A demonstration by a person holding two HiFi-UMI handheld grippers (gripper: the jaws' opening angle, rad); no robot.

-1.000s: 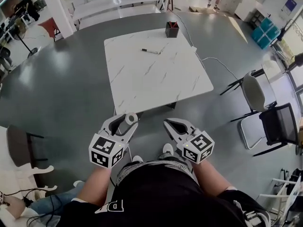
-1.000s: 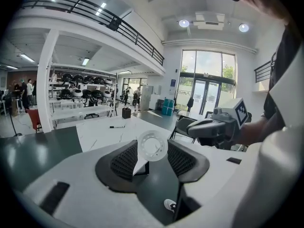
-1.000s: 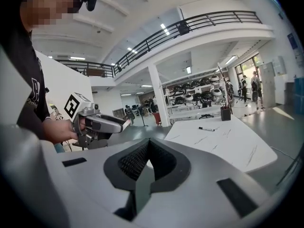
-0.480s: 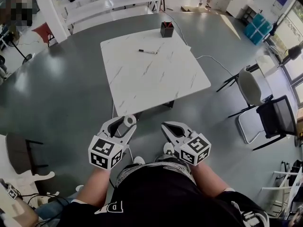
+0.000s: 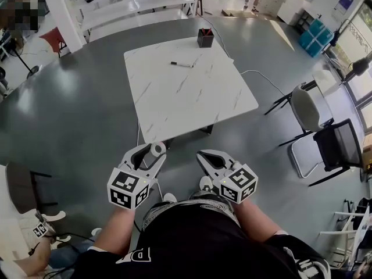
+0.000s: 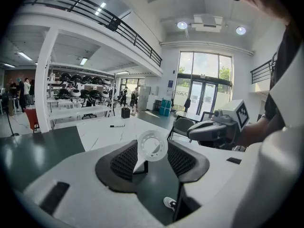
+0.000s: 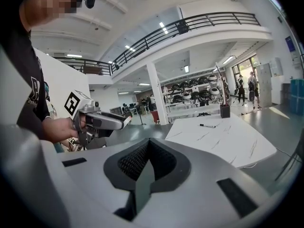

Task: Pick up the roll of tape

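Observation:
The roll of tape [image 5: 157, 149] is a small white ring, held off the floor between the jaws of my left gripper [image 5: 152, 151], which is shut on it. The left gripper view shows the roll of tape [image 6: 152, 145] face-on, pinched between the dark pads [image 6: 124, 159]. My right gripper [image 5: 201, 155] is level with the left one, just right of it, jaws shut and empty. In its own view the right gripper [image 7: 147, 144] has its pads pressed together. Both grippers hover close to my body, short of the table's near edge.
A white marble-look table [image 5: 192, 100] stands ahead with a black marker [image 5: 181, 64] and a dark pen holder [image 5: 204, 37] on its far side. Chairs [image 5: 311, 112] stand to the right and another chair [image 5: 17, 188] to the left. A cable [image 5: 261, 73] runs over the grey floor.
The grippers have hardly moved, drifting slightly left and down in the view. The tape stays in the left gripper. A person's hand has come in at the lower left.

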